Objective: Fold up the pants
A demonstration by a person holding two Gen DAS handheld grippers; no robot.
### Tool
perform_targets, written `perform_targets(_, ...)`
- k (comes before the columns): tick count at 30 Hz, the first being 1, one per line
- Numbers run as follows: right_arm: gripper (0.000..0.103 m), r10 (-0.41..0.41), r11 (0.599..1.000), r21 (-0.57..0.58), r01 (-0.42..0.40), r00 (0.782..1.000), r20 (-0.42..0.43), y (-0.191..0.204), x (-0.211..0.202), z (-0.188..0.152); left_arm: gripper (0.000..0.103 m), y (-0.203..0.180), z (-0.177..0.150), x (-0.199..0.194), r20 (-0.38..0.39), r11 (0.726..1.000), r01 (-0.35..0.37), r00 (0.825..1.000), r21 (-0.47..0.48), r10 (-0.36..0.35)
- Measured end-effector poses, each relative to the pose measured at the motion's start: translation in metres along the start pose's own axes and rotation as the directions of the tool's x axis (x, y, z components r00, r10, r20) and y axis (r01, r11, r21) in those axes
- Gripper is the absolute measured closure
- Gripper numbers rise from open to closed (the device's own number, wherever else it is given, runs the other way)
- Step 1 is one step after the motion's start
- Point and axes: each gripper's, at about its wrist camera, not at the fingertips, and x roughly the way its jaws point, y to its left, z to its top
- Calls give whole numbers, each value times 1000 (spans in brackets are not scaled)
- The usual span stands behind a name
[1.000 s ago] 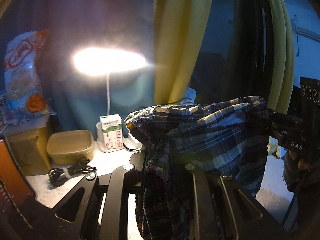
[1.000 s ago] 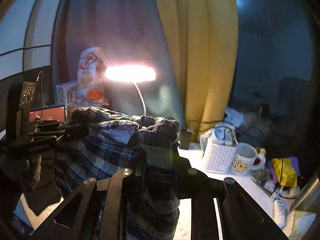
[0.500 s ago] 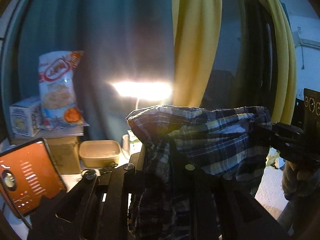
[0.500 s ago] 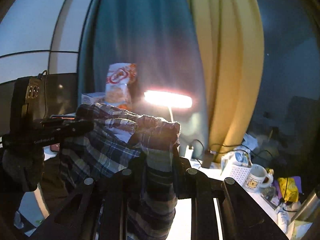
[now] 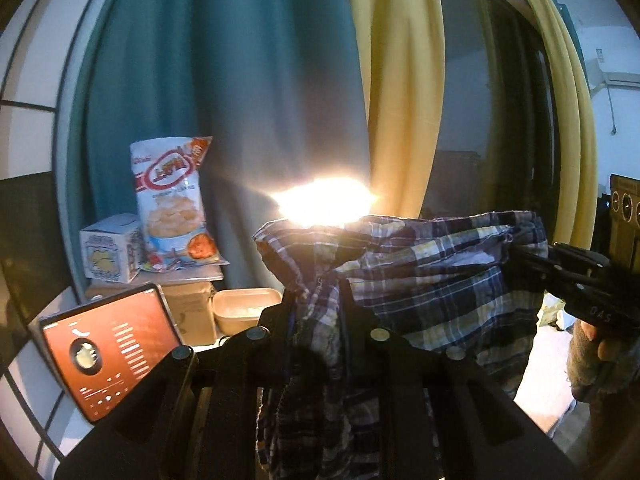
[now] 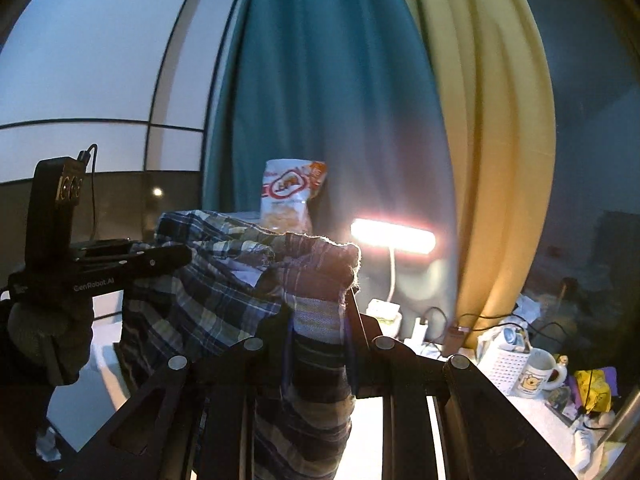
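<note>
The plaid pants (image 5: 432, 276) hang in the air, stretched between both grippers by their top edge. My left gripper (image 5: 316, 300) is shut on one bunched corner of the pants, and the cloth drops down between its fingers. My right gripper (image 6: 318, 312) is shut on the other corner of the pants (image 6: 208, 292). In the left wrist view the right gripper (image 5: 520, 252) shows at the far right, pinching the cloth. In the right wrist view the left gripper (image 6: 184, 254) shows at the left, pinching the cloth.
A lit desk lamp (image 6: 392, 236) glares behind the pants. A snack bag (image 5: 172, 200), small box (image 5: 110, 254), tablet with orange screen (image 5: 110, 350) and plastic tub (image 5: 246, 308) stand at the left. A mug (image 6: 538, 372) and white basket (image 6: 504, 364) stand at the right. Teal and yellow curtains hang behind.
Both grippers have risen and tilted up with the pants. The table items sit lower in view, and the window and curtains fill more of it. Both grips are unchanged.
</note>
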Motion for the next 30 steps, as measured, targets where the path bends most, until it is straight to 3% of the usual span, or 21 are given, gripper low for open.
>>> perform_targets(13, 82, 29, 1000, 9, -29, 999, -15, 27, -10, -7, 87, 6, -12, -27, -22, 1000, -25, 999, -12, 24)
perform_targets(22, 82, 55, 994, 105, -43, 991, -122, 10, 48, -34, 87, 38, -36, 35, -166, 997, -23, 986, -77, 10)
perform_targets(30, 82, 54, 991, 132, -28, 978, -202, -2, 100, -49, 87, 55, -49, 80, -225, 996, -26, 974, -89, 5)
